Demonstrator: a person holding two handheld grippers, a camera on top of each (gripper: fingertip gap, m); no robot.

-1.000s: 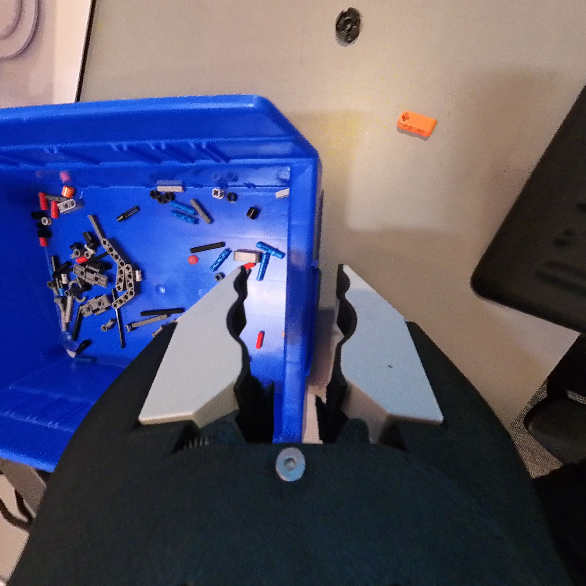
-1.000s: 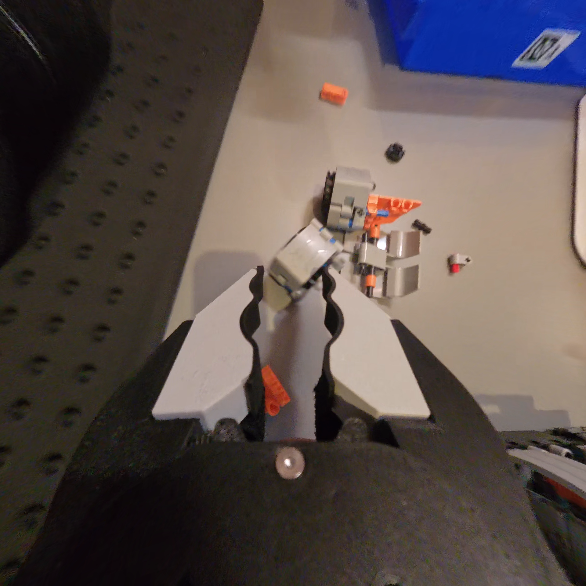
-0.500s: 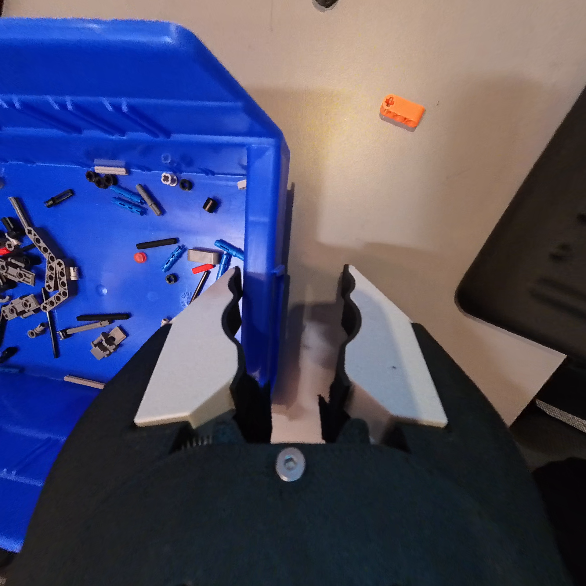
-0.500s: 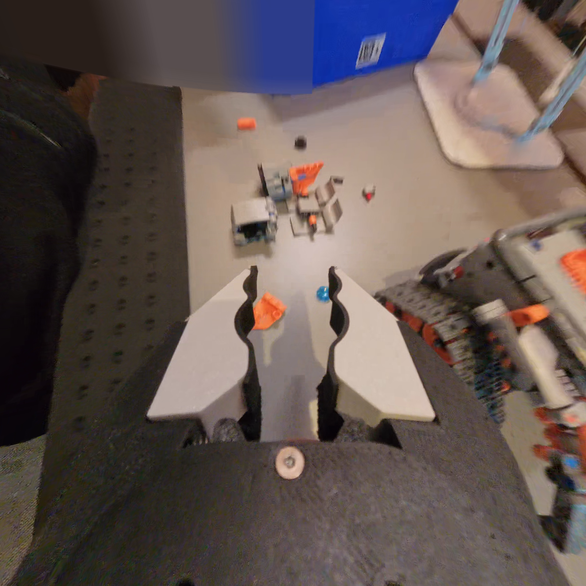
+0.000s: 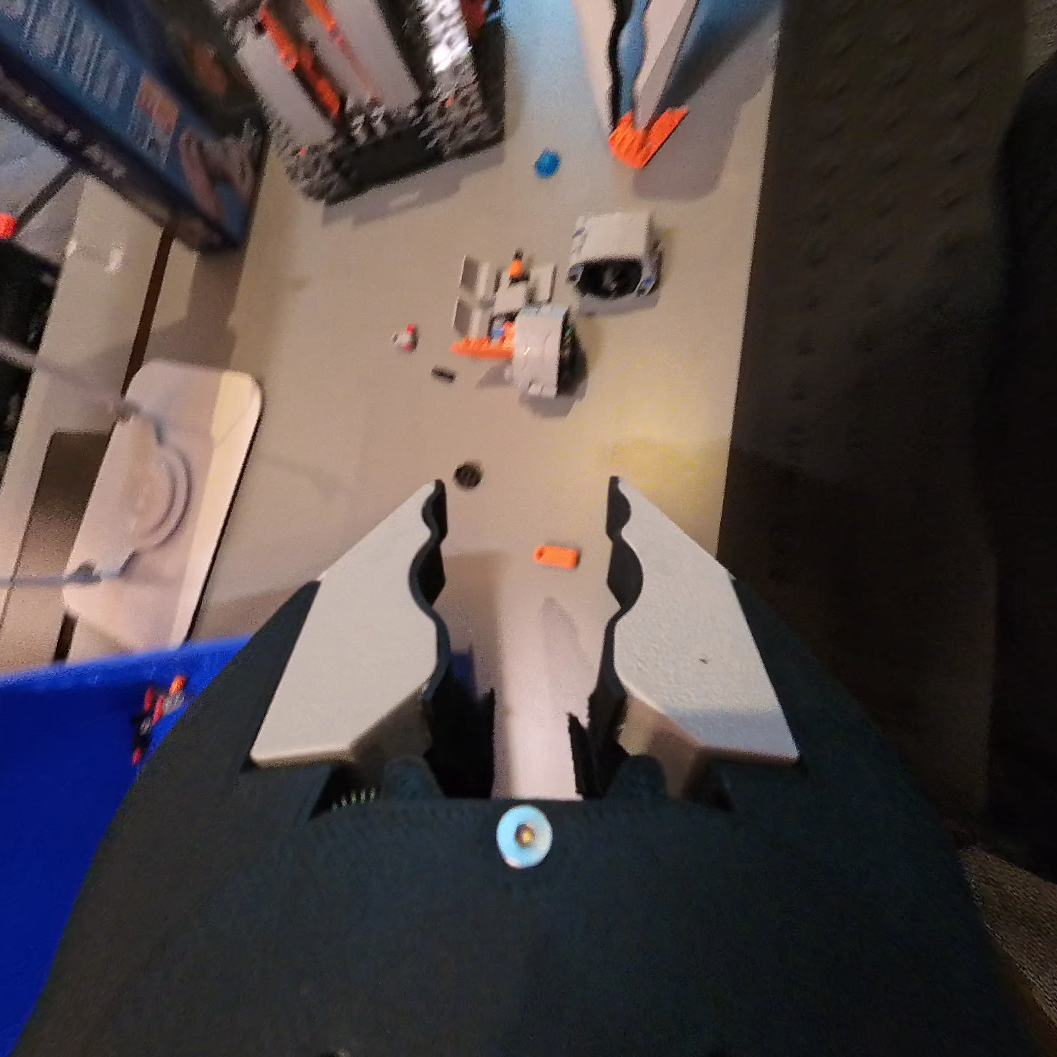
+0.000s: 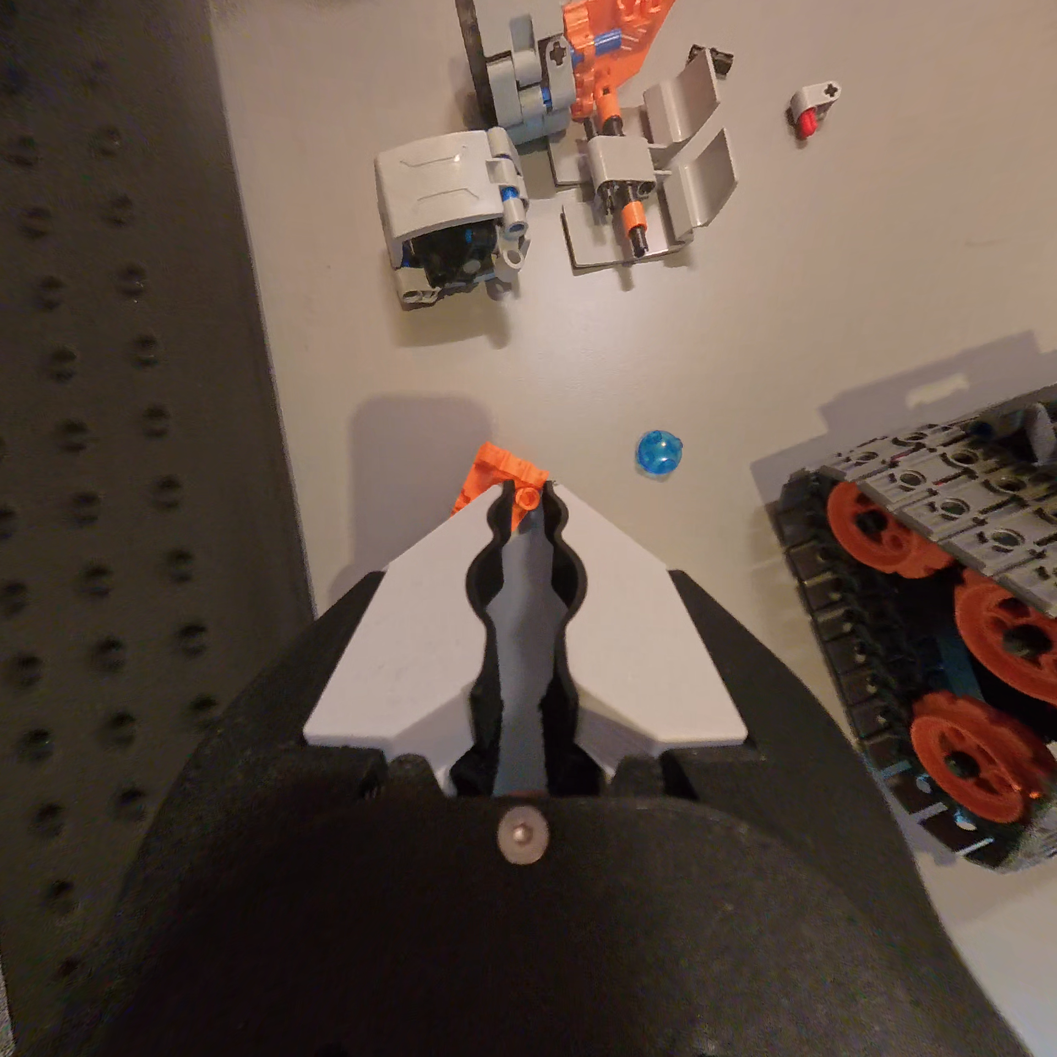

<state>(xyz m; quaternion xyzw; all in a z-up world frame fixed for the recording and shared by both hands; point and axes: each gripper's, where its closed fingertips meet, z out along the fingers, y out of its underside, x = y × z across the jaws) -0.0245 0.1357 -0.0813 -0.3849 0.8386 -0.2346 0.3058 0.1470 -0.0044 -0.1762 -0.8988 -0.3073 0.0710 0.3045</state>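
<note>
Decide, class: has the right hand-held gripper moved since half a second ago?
Yes. The right hand-held gripper has come forward and lower, onto the orange wedge piece; the fixed blue round stud now lies beside its tips.

Warm, dim indoor light falls from above. The left wrist view is smeared by motion blur: the boxes (image 5: 366, 86) at the top streak, and only the left gripper (image 5: 523, 486) stays fairly crisp. The right wrist view is sharp; the right gripper (image 6: 526, 486) throws a soft shadow (image 6: 417, 452) onto the pale surface (image 6: 743, 286). Wide-angle bending curves both views' edges.
</note>
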